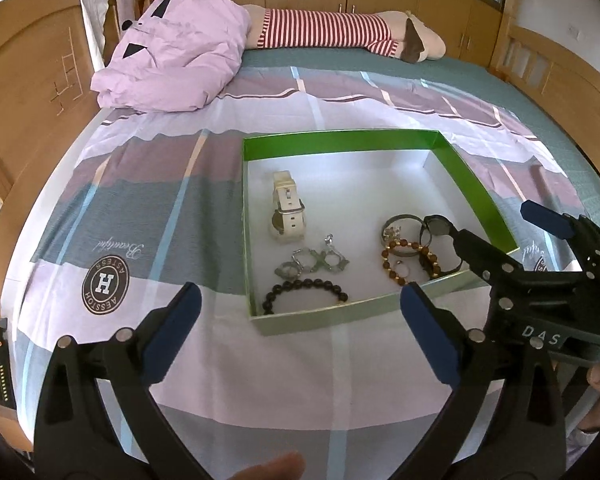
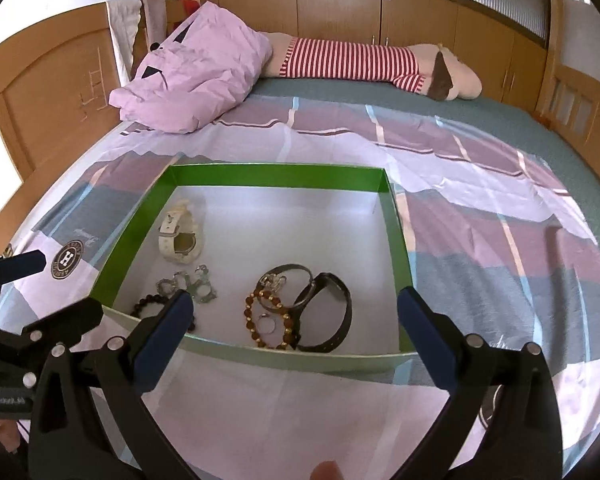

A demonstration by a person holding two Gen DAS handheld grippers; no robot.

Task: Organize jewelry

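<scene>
All the jewelry in view is gathered in the green box (image 2: 396, 236) on the bed (image 2: 500, 240): white watch (image 2: 178, 236), black watch (image 2: 328, 312), amber bead bracelet (image 2: 270, 322), black bead bracelet (image 1: 304, 292). Nothing is seen left outside. The left gripper (image 1: 300, 332) and right gripper (image 2: 296, 340) are held empty near the box's front wall, fingers spread wide, so the task is judged nearly complete.

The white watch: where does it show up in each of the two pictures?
Left wrist view: white watch lies mid-picture, in the box's left half.
Right wrist view: white watch lies left of centre, by the left wall.
Shared landmark: the green box.
</scene>
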